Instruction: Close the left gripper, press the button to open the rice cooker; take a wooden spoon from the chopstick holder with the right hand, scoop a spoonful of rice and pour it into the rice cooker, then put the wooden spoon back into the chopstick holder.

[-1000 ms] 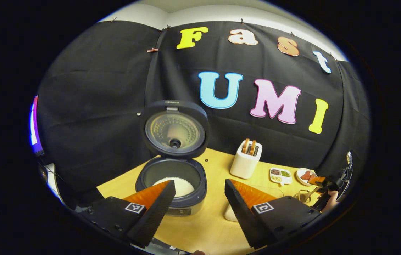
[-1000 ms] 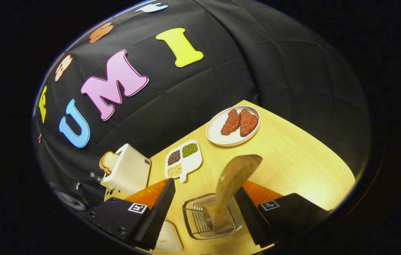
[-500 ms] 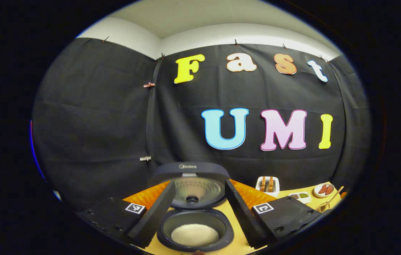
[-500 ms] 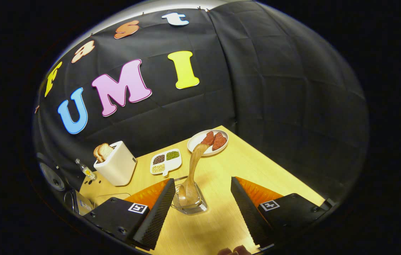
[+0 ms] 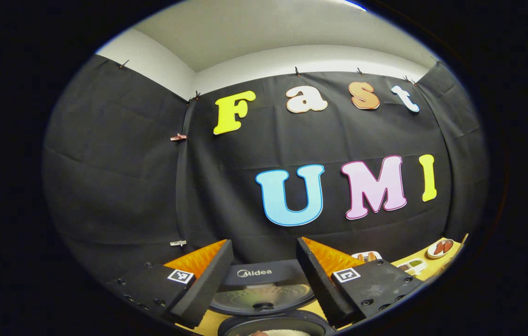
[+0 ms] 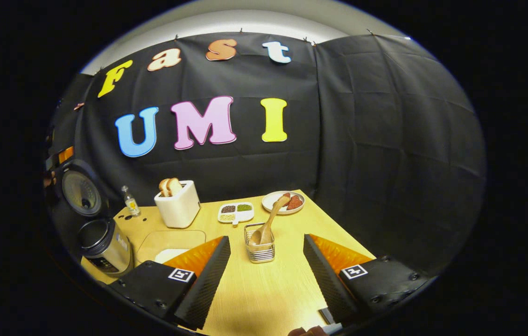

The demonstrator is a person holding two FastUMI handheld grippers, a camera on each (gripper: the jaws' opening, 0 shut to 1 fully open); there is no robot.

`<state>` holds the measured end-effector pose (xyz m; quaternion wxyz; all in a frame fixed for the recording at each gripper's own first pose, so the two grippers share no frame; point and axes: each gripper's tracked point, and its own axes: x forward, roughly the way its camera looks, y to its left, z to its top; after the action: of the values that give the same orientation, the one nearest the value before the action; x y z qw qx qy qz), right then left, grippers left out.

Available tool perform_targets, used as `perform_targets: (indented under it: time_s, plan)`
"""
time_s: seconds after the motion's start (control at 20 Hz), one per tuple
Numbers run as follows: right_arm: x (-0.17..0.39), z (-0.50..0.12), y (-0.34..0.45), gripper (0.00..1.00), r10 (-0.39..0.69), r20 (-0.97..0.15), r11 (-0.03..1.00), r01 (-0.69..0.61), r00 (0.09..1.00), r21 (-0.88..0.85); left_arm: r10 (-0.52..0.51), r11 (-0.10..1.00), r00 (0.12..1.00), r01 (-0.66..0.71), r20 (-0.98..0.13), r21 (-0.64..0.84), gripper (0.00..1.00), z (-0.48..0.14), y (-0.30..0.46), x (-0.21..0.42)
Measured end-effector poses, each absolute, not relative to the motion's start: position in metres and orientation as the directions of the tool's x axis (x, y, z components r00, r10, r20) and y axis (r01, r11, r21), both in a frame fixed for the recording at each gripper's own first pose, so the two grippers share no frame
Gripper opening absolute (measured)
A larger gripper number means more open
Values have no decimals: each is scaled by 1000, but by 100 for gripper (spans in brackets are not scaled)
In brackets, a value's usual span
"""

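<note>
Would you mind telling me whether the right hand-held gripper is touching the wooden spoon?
Apart. The right gripper view shows the right hand-held gripper open, with bare table between its fingers and the wooden spoon standing in the chopstick holder farther off.

Lighting is even and moderately bright in both views, coming from overhead; the pale ceiling at 12 o'clock is the brightest area. The black cloth wall absorbs light and shows only faint creases. The wooden table carries a mild warm sheen toward 6 o'clock, without harsh glare. Shadows are soft and short. Fisheye distortion bends straight lines strongly toward the edges. Focus is sharp centrally, softening slightly at the rim.
</note>
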<state>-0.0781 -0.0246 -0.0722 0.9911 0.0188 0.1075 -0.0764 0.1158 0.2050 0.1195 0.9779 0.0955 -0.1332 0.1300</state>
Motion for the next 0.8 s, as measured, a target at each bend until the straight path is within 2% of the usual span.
perform_targets:
  time_s: [0.2,0.35,0.55,0.8]
  plan:
    - [-106,-78,0,99,-130,-229,991,135,965,8,228,948,947,-269,228,169,92,104,217,142]
    - [-107,-99,8,99,-125,-285,992,123,950,-27,247,946,949,-280,193,163,96,98,215,143]
    - [-100,-103,30,99,-69,-293,997,71,954,-2,280,952,953,-292,118,97,97,80,205,114]
    - [-89,-108,49,99,-9,-281,1000,15,960,21,285,957,958,-282,-34,68,98,33,182,66]
